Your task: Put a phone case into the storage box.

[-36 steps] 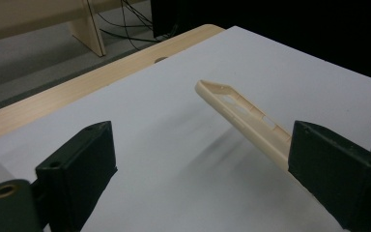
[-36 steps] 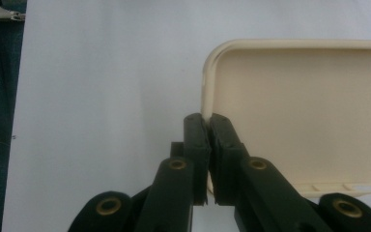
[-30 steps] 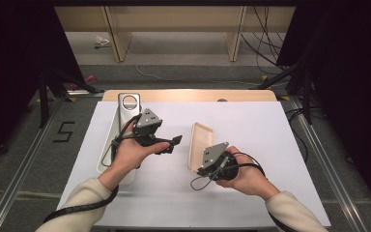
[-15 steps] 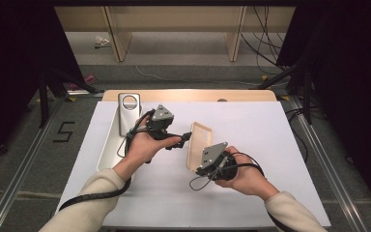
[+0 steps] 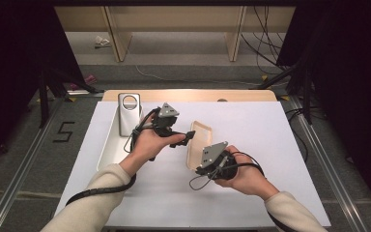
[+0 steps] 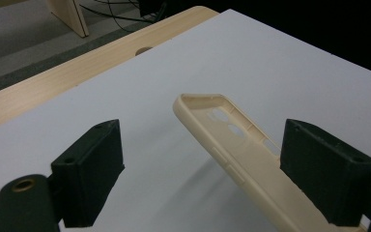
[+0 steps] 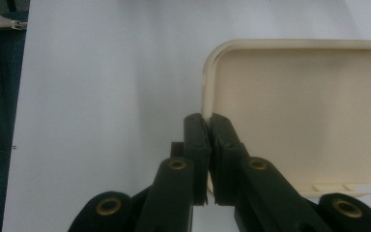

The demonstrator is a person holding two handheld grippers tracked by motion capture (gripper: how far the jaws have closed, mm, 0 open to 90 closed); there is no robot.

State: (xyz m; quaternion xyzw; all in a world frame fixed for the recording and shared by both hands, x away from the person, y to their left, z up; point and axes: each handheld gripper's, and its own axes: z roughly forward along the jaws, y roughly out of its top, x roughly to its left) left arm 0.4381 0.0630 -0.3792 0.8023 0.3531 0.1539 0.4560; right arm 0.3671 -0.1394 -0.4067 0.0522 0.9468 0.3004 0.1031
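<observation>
Here the right gripper [image 7: 207, 121] pinches the cream phone case's [image 6: 241, 154] edge, its long axis running between the left gripper's [image 6: 217, 164] wide-open jaws.

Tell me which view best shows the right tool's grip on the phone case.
The right gripper view: the right tool is shut on the side wall of the cream phone case, seen up close. The high view shows the phone case tilted off the table, the grip hidden by the hand. The left gripper view shows its camera-cutout end.

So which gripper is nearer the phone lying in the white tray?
Left. The left gripper hangs just right of the phone; the right gripper is farther right, clamped on the cream case.
</observation>
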